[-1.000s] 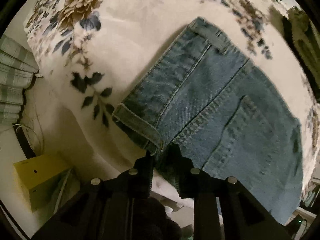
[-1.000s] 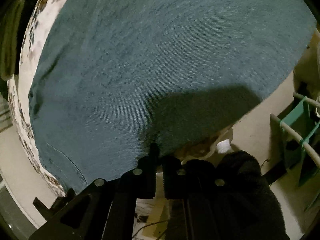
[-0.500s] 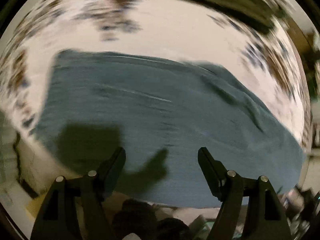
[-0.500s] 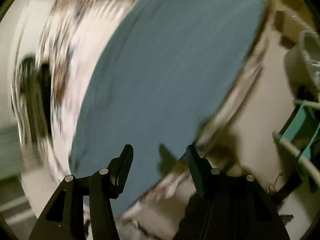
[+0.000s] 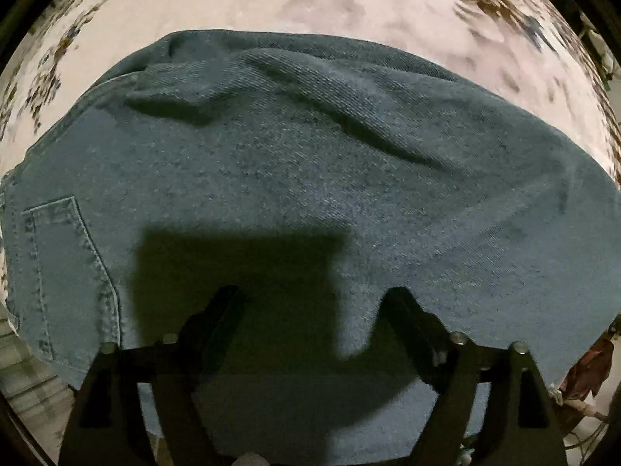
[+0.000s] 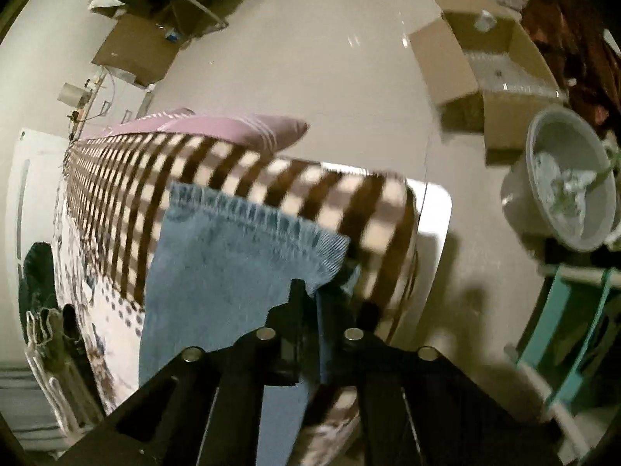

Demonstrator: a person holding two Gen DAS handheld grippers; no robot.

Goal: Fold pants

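Note:
Blue denim pants lie spread on a floral bedsheet and fill most of the left wrist view, with a stitched back pocket at the left. My left gripper is open just above the denim's near part, holding nothing. In the right wrist view my right gripper is shut on the corner of a frayed pant-leg hem, holding the leg over the bed's edge.
A brown-and-white checkered blanket and a pink pillow lie on the bed. On the floor stand an open cardboard box, a grey basin and a teal rack.
Both grippers let go of the denim and opened. The left one now hovers open over the spread pants. The right one swung to the leg end and shut on the hem.

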